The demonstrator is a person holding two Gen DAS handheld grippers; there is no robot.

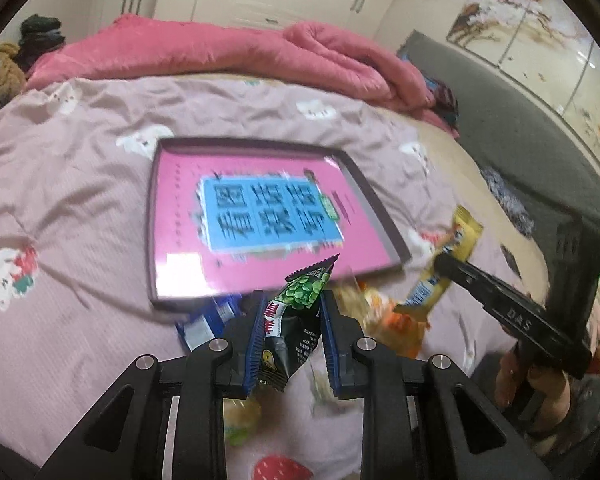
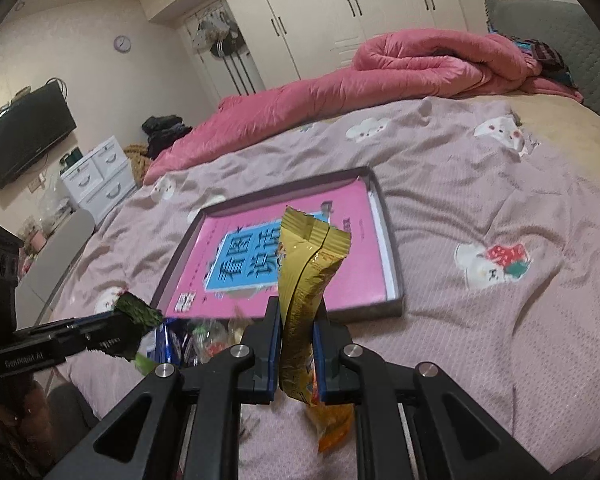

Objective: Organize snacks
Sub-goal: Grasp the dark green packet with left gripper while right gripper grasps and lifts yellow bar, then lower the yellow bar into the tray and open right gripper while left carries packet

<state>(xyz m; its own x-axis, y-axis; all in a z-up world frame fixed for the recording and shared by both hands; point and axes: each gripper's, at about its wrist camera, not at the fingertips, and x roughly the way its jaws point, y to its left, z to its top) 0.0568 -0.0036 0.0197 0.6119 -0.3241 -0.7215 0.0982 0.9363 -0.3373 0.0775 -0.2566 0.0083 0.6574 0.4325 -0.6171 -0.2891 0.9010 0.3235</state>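
Note:
My left gripper is shut on a black and green pea snack packet, held up above the bed. My right gripper is shut on a yellow snack packet that stands upright between its pads. In the left wrist view the right gripper shows at the right with the yellow packet. In the right wrist view the left gripper shows at the left with the green packet. Ahead of both lies a shallow dark tray lined with a pink and blue sheet. Several loose snacks lie in front of the tray.
The bed is covered by a mauve sheet with cartoon prints. A rolled pink blanket lies at the far side. A grey headboard is at the right. White drawers and a wall television stand left of the bed.

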